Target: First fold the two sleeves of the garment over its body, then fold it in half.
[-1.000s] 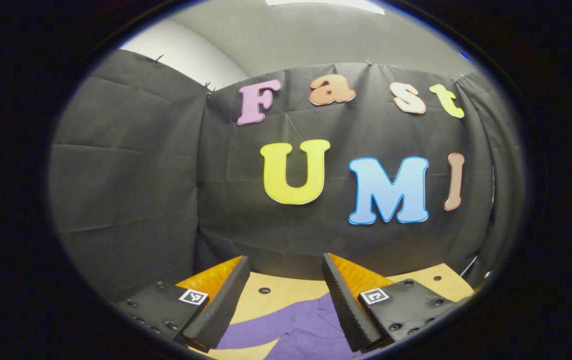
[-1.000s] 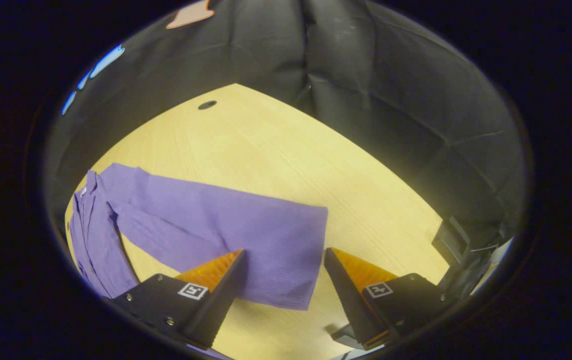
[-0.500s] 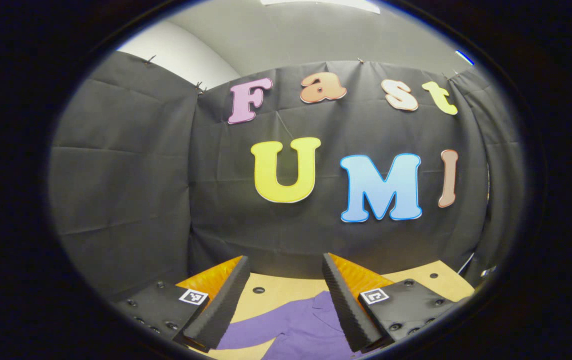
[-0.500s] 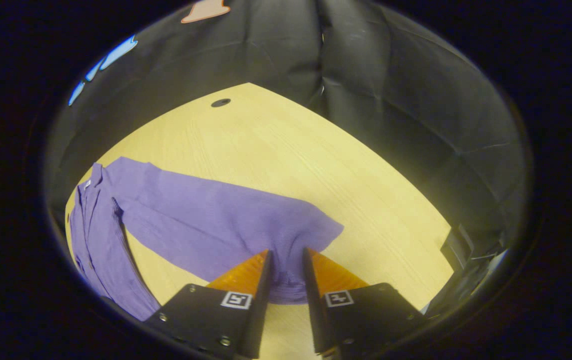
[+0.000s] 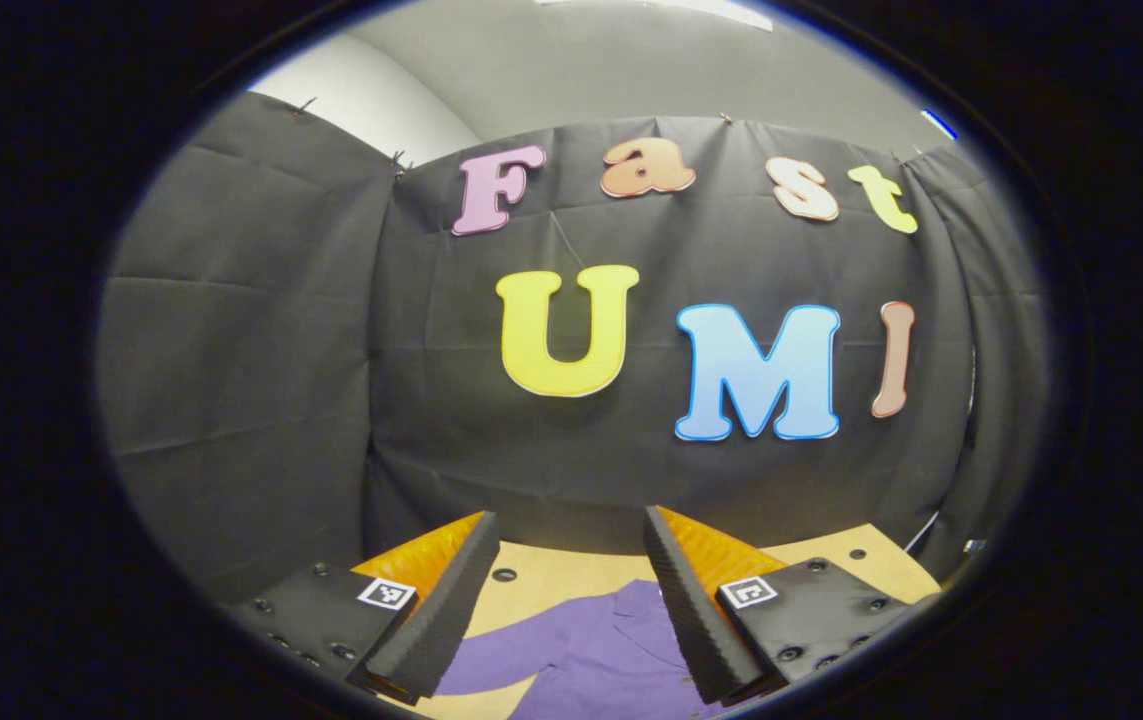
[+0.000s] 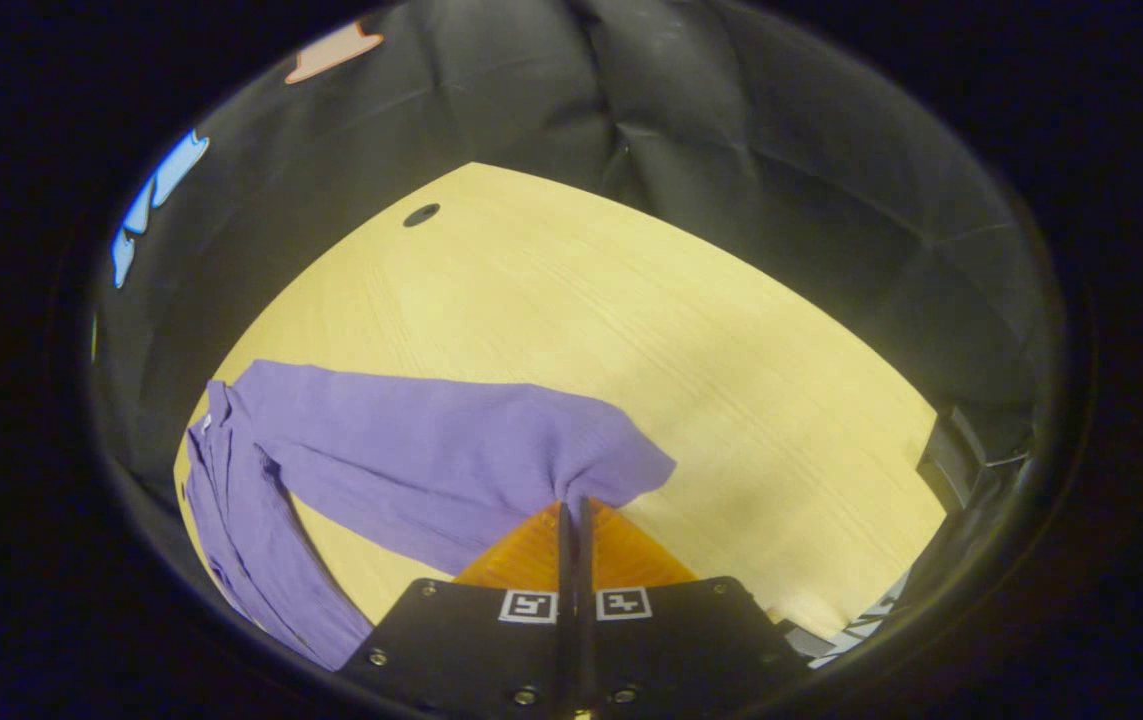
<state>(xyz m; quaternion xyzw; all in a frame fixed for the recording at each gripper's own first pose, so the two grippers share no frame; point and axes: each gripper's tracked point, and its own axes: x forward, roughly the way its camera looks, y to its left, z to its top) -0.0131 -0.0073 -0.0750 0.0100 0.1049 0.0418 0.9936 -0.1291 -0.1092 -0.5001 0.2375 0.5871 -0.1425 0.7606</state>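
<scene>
Right gripper view: my right gripper [image 6: 571, 508] pinched the purple shirt's [image 6: 261, 520] limp, light sleeve [image 6: 431, 465] at its cuff; my left gripper [image 5: 571, 590] hung wide.

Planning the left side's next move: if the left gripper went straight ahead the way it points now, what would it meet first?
Probably the black cloth wall: the open left gripper points nearly level, above the purple garment on the wooden table. Depth is unclear.

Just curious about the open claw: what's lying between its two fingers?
In the left gripper view, the open left claw frames part of the purple cloth garment on the pale wooden table.
</scene>
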